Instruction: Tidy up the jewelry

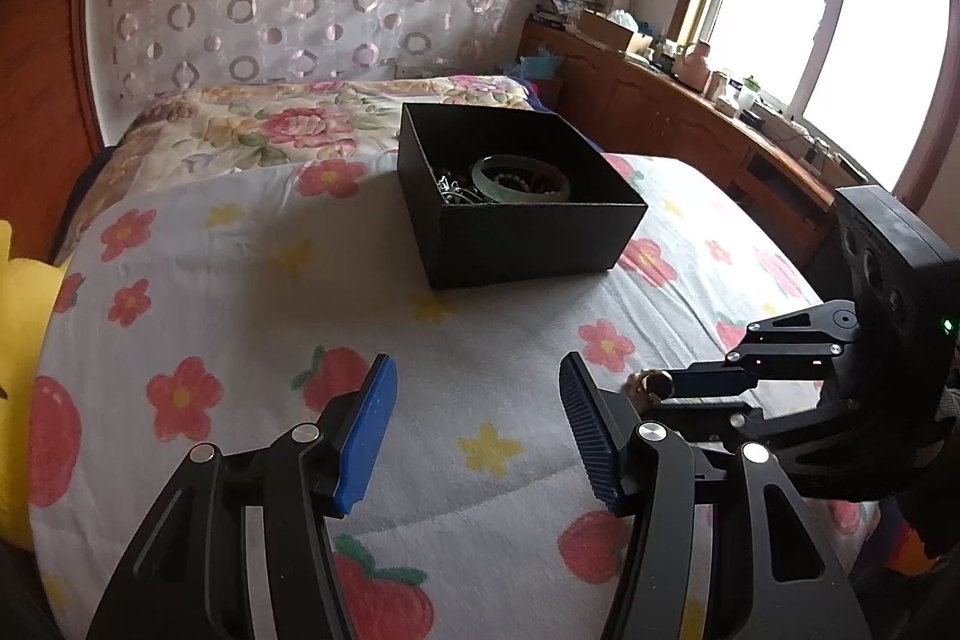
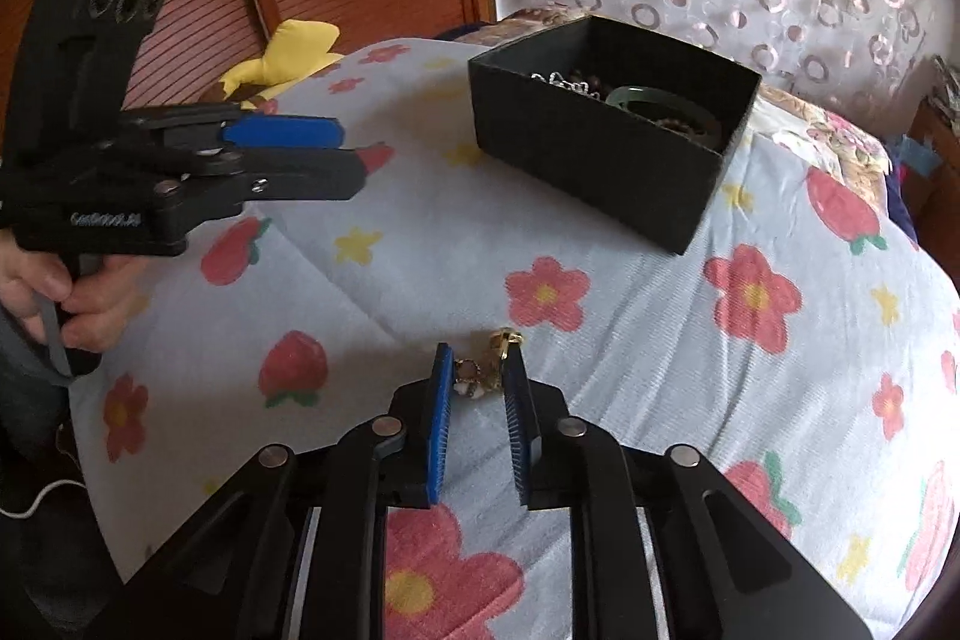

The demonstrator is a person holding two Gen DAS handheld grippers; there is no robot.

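Left wrist view: rides behind the left gripper [image 1: 477, 421], angled down over the bedspread [image 1: 240, 292], facing headboard and window. Right wrist view: low, close, steeper, behind the right gripper [image 2: 477, 382]. Both share the black box [image 1: 522, 196] [image 2: 606, 130]; each sees the other gripper.

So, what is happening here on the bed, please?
A person is putting jewelry away with two handheld grippers. The right gripper has its jaws around a small gold charm piece lying on the flowered bedspread. The left gripper is open and empty. The open black box already holds a green bangle and beads.
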